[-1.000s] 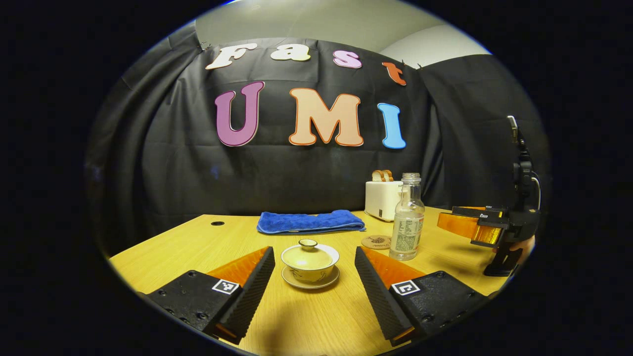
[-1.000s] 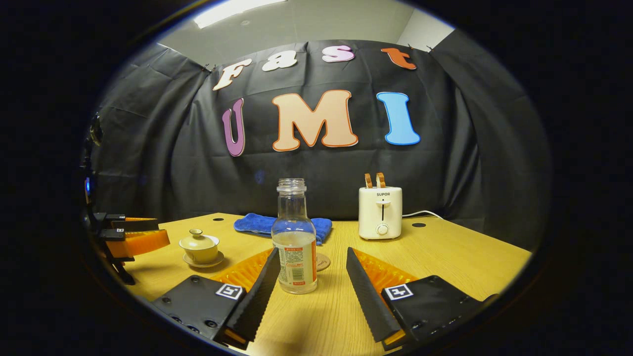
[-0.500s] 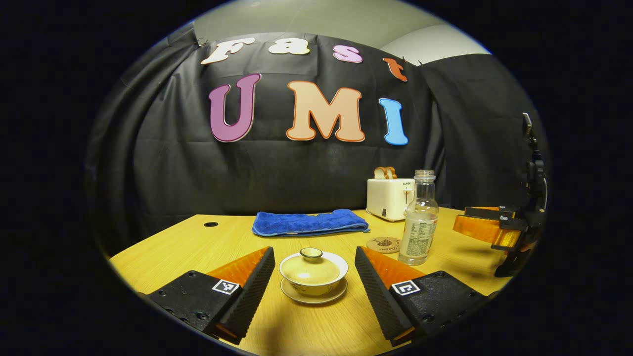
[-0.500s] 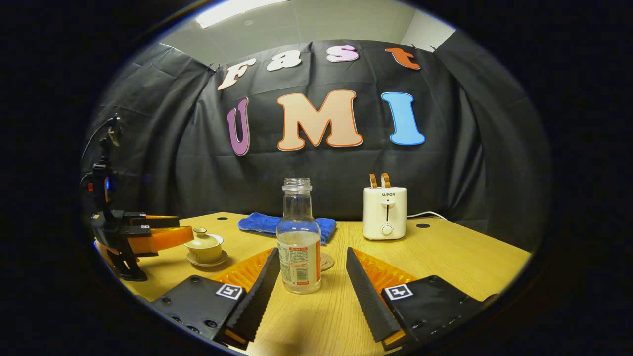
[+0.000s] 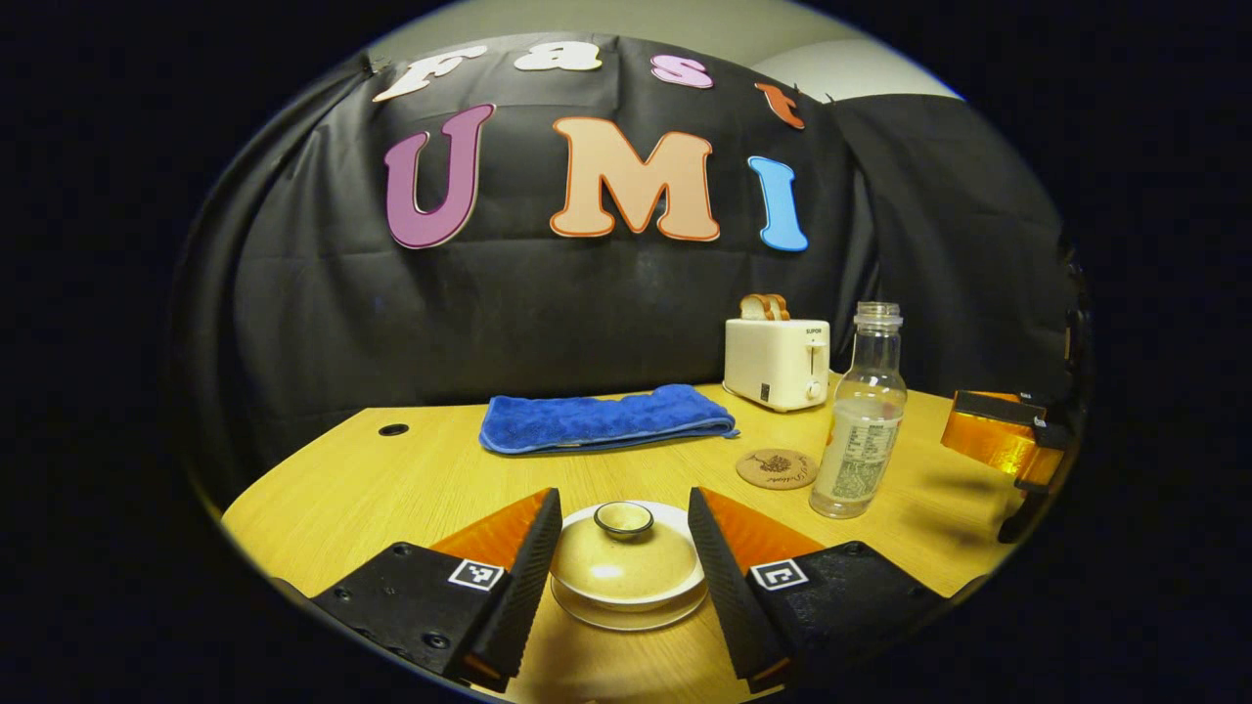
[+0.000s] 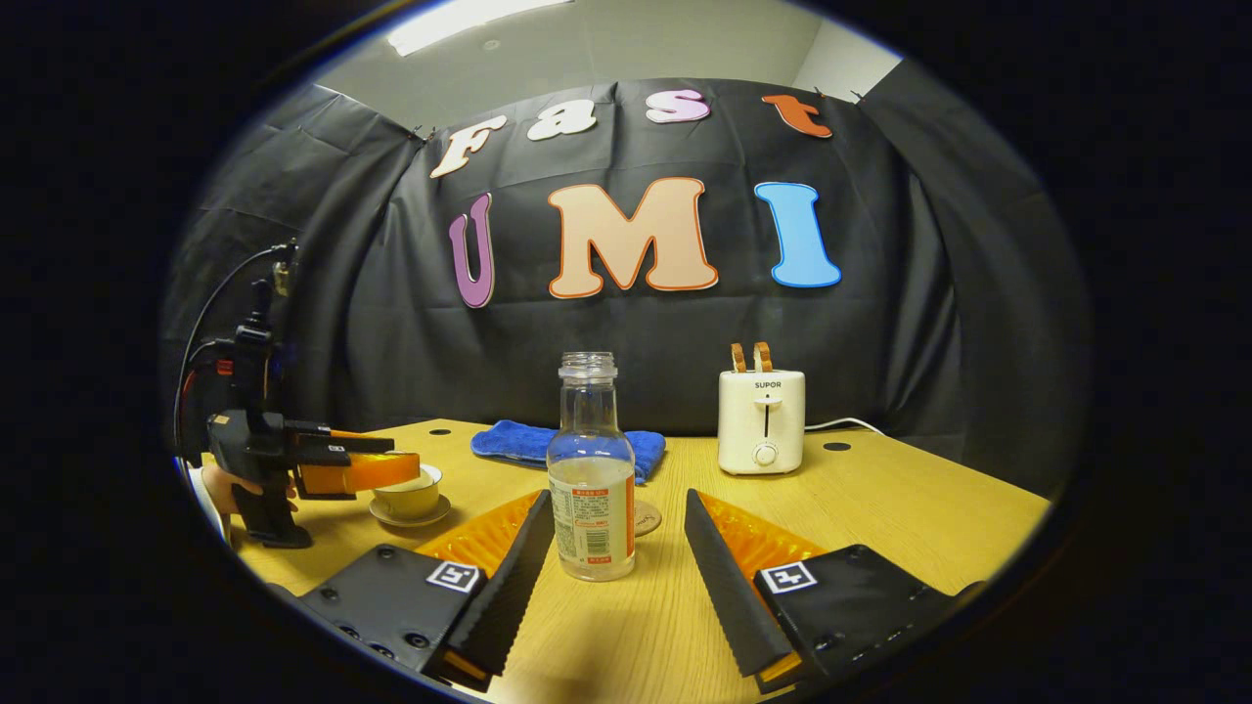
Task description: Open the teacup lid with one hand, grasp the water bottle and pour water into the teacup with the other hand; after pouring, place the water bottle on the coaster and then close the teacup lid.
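Teacup [image 5: 626, 577], lidded and on its saucer [image 5: 626, 614], sits at the bottom centre of the left gripper view, between the two fingers of the left gripper [image 5: 624, 548]; the jaws stand apart on either side of the lid [image 5: 624, 557], not yet pressing, and the knob [image 5: 623, 519] rises between the fingertips. Water bottle [image 5: 861, 416], uncapped and partly filled, stands upright at right of centre, with the coaster [image 5: 777, 468] just beside it to the left, bare. Blue towel [image 5: 602, 420] and toaster [image 5: 778, 362] lie behind, on the table [image 5: 391, 479]. Right gripper view: the bottle [image 6: 591, 474] stands at lower centre, ahead of the right gripper [image 6: 611, 548], whose fingers are spread wide and apart from it. At left of the frame the left gripper [image 6: 357, 469] is level with the cup's top [image 6: 411, 499], a hand [image 6: 230, 489] on its handle. Judgement: step in hand is the first, opening the lid; lid is on, nothing poured. Next move calls for closing the left fingers on the lid or knob, centred, then a straight lift; an off-centre pinch may slide the cup on its saucer. Right gripper needs to advance until its fingers flank the bottle's body.
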`<action>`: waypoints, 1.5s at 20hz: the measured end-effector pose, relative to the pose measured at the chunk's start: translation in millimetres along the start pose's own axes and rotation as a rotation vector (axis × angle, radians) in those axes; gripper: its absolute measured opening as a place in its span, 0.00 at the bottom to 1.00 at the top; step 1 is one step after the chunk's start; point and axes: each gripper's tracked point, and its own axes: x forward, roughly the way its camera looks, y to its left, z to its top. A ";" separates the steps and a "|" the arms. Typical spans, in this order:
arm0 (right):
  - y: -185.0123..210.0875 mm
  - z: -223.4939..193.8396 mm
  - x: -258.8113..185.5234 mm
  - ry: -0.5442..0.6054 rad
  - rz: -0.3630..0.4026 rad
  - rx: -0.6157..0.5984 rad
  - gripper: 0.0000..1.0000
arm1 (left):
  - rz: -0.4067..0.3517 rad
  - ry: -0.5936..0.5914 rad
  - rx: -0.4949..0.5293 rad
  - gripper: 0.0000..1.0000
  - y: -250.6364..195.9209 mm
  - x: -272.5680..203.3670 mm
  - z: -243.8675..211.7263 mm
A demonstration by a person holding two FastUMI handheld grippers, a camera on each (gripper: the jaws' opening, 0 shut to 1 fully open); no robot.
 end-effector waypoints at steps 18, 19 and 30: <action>9.2 -1.7 3.3 0.011 0.053 0.003 0.84 | 0.017 -0.035 0.013 0.28 9.0 3.8 5.7; 7.6 -1.6 5.8 0.014 0.050 0.004 0.91 | 0.023 -0.043 0.008 0.28 10.8 3.4 7.3; 15.3 -19.7 44.9 0.115 0.071 -0.008 0.92 | 0.085 -0.135 -0.026 0.28 29.7 -26.5 14.8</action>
